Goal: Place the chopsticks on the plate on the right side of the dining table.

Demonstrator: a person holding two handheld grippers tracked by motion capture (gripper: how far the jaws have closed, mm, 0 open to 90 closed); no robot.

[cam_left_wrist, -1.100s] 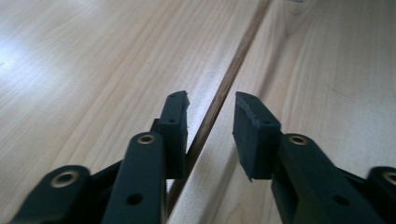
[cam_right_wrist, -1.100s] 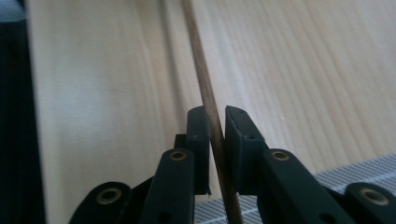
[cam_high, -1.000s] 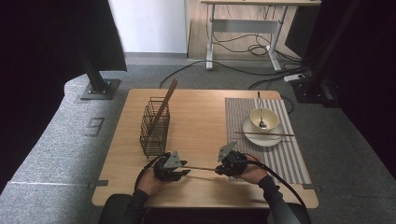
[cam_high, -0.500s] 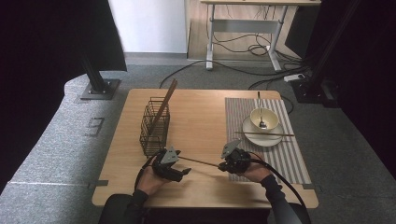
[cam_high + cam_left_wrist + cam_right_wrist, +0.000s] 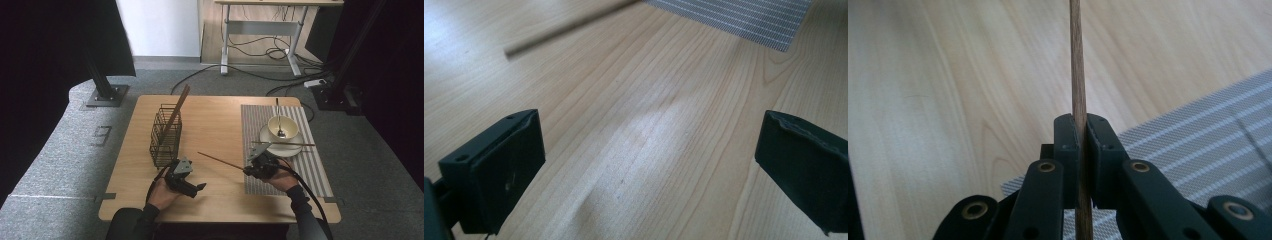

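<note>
The light wooden table (image 5: 215,115) carried a black wire basket (image 5: 165,136) left, a grey striped placemat (image 5: 320,172) right.

Thin brown wooden chopstick (image 5: 221,160), raised slantwise above tabletop

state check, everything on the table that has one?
left gripper: open, nothing between its jaws, which have just been opening
right gripper: shut on thin brown wooden chopstick
black wire basket: upright, a brown stick leaning in it
cream bowl: upright on its plate, spoon inside
second chopstick: lying across the plate
</note>
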